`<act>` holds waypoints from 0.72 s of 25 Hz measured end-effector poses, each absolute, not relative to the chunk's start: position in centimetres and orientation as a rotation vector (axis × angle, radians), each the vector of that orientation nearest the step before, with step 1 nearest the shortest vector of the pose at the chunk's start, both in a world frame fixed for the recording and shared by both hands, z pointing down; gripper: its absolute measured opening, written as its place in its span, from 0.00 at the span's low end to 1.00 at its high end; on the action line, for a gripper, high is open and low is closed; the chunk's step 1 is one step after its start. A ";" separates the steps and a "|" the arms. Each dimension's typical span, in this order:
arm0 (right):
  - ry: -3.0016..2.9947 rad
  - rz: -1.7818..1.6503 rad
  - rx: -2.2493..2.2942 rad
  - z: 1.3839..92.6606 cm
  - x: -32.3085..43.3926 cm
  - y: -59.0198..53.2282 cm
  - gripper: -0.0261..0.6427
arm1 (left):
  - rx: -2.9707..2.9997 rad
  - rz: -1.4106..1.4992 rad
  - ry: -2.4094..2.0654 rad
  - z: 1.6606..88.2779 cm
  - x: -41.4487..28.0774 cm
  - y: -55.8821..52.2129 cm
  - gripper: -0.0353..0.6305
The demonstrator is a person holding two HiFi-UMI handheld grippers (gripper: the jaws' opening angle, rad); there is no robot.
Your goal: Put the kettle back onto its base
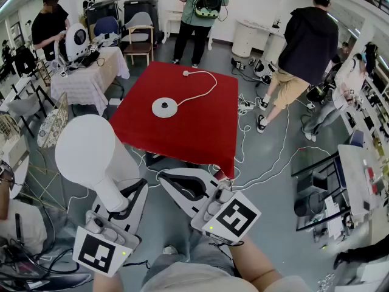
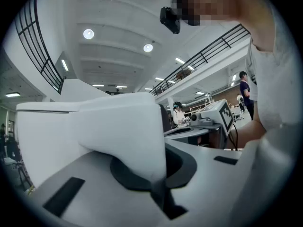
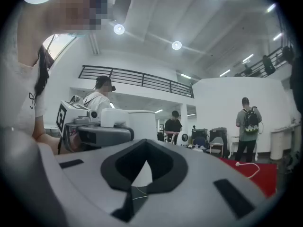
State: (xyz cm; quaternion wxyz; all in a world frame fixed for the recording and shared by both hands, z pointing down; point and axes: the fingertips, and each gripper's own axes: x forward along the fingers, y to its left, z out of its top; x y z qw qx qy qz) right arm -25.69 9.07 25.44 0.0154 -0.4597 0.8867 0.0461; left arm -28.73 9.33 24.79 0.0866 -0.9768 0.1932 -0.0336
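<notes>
Grey floor (image 1: 273,224) spread through a busy hall, with a red table (image 1: 206,132) standing in the middle and loose cables trailing beside it. On the table sat the round white base (image 1: 165,107), its white cord (image 1: 203,90) curling away toward the far edge. Nothing stood on the base.

The white kettle (image 1: 88,151) was well away from it, held in the air near the person, out past the table's near left corner. The left gripper (image 1: 130,196) had its jaws clamped tight on the kettle's handle, and in the left gripper view the white body (image 2: 94,126) filled the space just ahead of the jaws.

The right gripper (image 1: 170,178) hovered beside it, level, short of the table's near edge. Its jaws were closed together with nothing between them, which the right gripper view (image 3: 142,174) showed plainly; the kettle (image 3: 135,122) appeared there just off to the left.

Several people stood beyond the table, one wearing a green backpack (image 1: 208,2).
</notes>
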 end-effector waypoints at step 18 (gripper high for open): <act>2.725 0.163 -1.498 25.6 -29.5 13.1 0.05 | -2.897 -0.101 0.491 25.3 -32.0 13.9 0.07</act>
